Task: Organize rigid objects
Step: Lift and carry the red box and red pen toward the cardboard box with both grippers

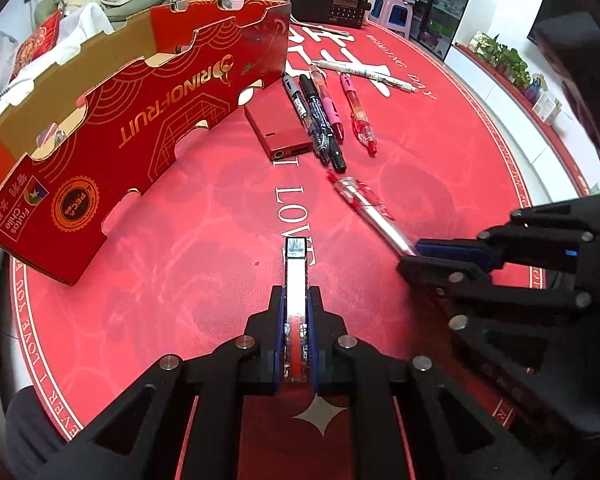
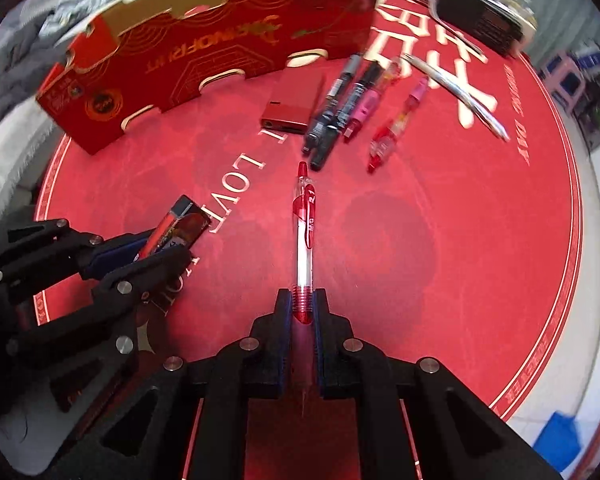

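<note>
My left gripper (image 1: 296, 304) is shut on a flat red-and-white lighter (image 1: 296, 280), which also shows in the right wrist view (image 2: 180, 224). My right gripper (image 2: 303, 300) is shut on a clear red gel pen (image 2: 305, 220) that points forward over the red round mat; the pen also shows in the left wrist view (image 1: 368, 204). An open red cardboard fruit box (image 1: 140, 100) stands at the left back. Beside it lie a red flat case (image 1: 280, 128), two black markers (image 1: 316, 116), a pink pen (image 1: 328, 100), a red pen (image 1: 360, 116) and a white pen (image 1: 364, 72).
A black radio (image 1: 332, 4) stands at the mat's far edge, with jars and bottles behind it. Clothes lie left of the box. A white floor and a purple stool (image 1: 392, 12) are to the right.
</note>
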A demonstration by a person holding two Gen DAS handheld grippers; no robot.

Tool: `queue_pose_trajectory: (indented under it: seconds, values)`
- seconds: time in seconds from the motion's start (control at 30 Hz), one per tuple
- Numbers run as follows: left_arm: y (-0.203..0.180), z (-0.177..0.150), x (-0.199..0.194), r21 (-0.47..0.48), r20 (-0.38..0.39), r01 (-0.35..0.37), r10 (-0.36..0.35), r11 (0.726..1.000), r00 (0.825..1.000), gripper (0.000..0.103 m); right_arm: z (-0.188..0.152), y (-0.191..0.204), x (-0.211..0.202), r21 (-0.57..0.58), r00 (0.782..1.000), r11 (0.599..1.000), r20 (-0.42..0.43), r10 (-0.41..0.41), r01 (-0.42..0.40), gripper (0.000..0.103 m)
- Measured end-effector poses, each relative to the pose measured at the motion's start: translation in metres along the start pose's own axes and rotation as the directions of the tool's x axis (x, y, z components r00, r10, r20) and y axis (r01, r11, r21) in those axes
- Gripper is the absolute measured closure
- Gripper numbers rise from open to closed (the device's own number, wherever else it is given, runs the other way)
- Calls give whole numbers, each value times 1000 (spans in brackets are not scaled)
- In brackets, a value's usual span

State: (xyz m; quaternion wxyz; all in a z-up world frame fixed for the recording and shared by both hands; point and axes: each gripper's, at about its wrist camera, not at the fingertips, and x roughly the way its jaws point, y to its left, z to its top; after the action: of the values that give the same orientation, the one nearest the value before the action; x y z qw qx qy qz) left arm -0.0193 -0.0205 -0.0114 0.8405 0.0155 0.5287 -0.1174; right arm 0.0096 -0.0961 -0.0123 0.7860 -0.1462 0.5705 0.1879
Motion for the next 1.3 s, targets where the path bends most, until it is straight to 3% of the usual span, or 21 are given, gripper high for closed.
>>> queue_pose_trajectory:
  seconds: [0.2, 0.53, 0.93, 1.3]
  values:
    - [7, -1, -3, -16, 9, -6, 6, 1000, 1000, 93, -12, -16, -9, 147, 993, 984, 81, 87, -98, 93]
    - [12, 3, -6, -37, 9, -20, 20, 999, 1000, 93, -18, -14, -33, 207, 975, 964, 181, 130, -167, 92]
    - [13, 10, -16, -38, 24, -86, 87, 996, 996, 93, -14, -8, -51, 194, 956, 965, 265, 125, -179, 92]
    - [17, 23, -41, -61, 75, -104, 108, 993, 991, 93, -7, -6, -67, 182, 940, 968, 325, 108, -174, 92]
